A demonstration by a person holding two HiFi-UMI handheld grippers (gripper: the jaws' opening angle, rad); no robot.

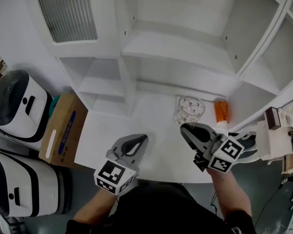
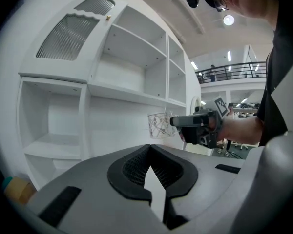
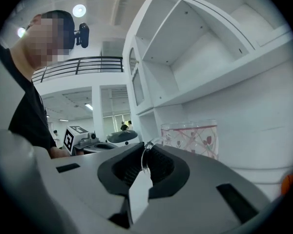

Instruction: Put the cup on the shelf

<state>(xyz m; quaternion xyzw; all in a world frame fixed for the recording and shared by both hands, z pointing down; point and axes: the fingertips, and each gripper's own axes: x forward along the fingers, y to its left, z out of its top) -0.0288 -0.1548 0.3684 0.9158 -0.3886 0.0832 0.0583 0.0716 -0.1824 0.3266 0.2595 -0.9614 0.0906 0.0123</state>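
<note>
No legible text anywhere. Left of shelf [image 1: 176, 48], cardboard box [image 1: 63, 130]: blue printed strip, unreadable. Below shelf, left hand-held gripper [image 1: 140, 139] and right hand-held gripper [image 1: 184, 128]: cubes bearing black-and-white square markers, no characters.

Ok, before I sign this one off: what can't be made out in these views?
- Base of the cup: right gripper view, hidden behind the body of the right gripper.
- The orange object: head view, too small to identify; right gripper view, cut by the edge.
- Print on the cardboard box: head view, too small.
</note>
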